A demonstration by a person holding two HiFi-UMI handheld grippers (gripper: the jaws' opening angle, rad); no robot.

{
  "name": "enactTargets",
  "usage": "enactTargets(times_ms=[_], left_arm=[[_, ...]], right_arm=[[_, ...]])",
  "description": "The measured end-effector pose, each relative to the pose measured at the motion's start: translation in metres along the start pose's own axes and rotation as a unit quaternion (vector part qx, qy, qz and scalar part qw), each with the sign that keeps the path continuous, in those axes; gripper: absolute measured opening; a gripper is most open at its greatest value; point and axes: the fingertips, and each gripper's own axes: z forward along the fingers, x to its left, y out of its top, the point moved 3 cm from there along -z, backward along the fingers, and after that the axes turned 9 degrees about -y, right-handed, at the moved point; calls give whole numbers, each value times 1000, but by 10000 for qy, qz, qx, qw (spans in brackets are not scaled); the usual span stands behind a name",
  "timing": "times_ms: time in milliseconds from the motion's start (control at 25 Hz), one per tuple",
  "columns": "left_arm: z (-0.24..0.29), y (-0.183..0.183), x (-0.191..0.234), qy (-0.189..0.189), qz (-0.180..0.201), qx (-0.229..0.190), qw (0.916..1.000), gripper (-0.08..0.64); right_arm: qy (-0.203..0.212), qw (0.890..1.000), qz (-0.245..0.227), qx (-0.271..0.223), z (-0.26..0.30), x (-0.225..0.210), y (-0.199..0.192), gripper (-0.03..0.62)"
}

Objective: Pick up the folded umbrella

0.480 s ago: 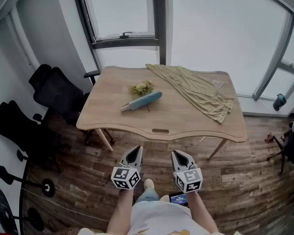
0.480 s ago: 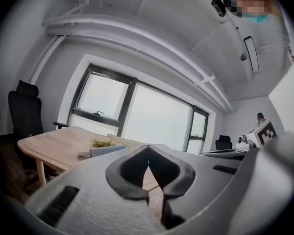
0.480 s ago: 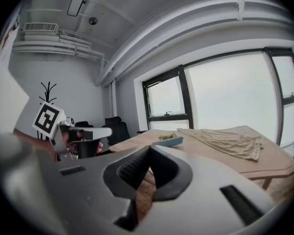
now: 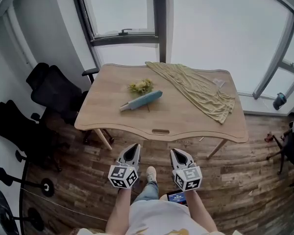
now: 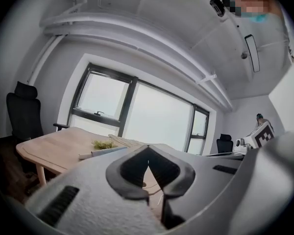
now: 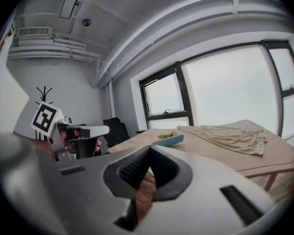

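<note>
The folded umbrella [image 4: 141, 101], light blue with a pale handle end, lies at a slant on the wooden table [image 4: 117, 119] near its middle. It also shows far ahead in the left gripper view [image 5: 100, 152] and in the right gripper view [image 6: 172, 140]. Both grippers hang short of the table's near edge, over the floor. My left gripper [image 4: 133, 149] is shut with its tips together and nothing held. My right gripper [image 4: 179, 153] is likewise shut and empty. The two stand side by side, well apart from the umbrella.
A small green plant sprig [image 4: 141, 86] lies just behind the umbrella. A yellowish cloth [image 4: 201, 89] drapes across the table's right half. Black office chairs [image 4: 51, 89] stand left of the table. Windows run behind it. Wooden floor lies below.
The view has shifted slightly; both grippers sit a little lower left in the head view. Umbrella, sprig and cloth have not moved.
</note>
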Motion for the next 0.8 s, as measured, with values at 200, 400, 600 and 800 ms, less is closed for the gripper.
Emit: enactTargets(times_ms=[200, 400, 600, 800], left_arm=[[22, -5, 25, 43, 33, 163, 9999, 20], [75, -12, 73, 56, 107, 446, 9989, 20], [139, 3, 131, 31, 252, 622, 9977, 19], [181, 12, 183, 19, 289, 772, 9966, 20]], right_arm=[[-69, 9999, 32, 140, 35, -11, -3, 11], [-164, 9994, -29, 288, 94, -32, 1, 11], [-256, 9986, -97, 451, 163, -60, 19, 11], [-388, 9977, -92, 548, 230, -75, 39, 11]])
